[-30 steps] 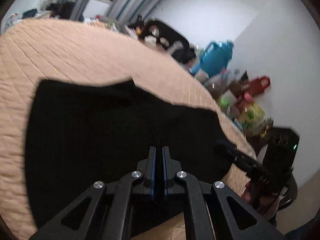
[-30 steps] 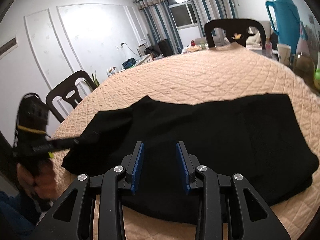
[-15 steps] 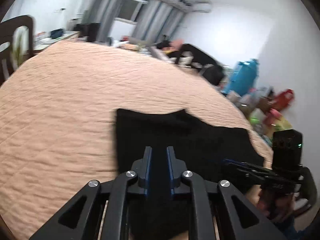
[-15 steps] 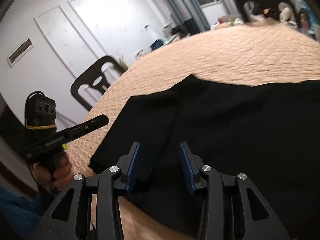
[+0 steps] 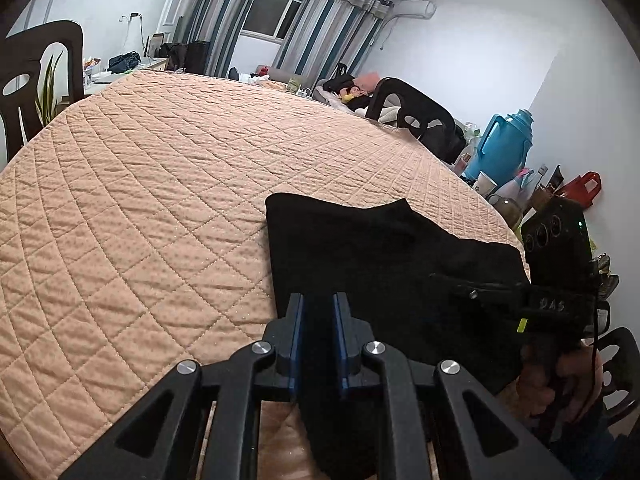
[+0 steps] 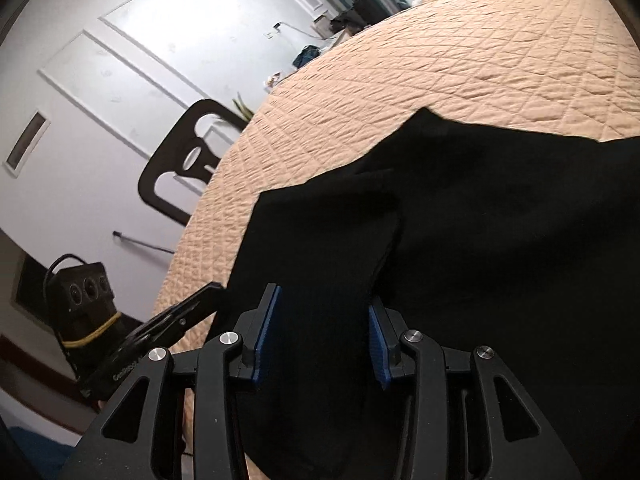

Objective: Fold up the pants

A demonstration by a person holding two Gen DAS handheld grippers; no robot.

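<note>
Gripping near edge of black pants (image 5: 384,264) on quilted bench (image 5: 152,184): left gripper (image 5: 319,344) fingers narrow, cloth between, pinch unclear; right gripper (image 6: 322,336) fingers closing around fold. Secure both before lifting evenly.

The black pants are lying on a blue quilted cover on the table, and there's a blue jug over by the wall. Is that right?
Not quite. The quilted cover is peach-coloured, not blue, as the left wrist view shows. The rest holds: the black pants lie on it, and a blue jug stands over by the wall.
</note>
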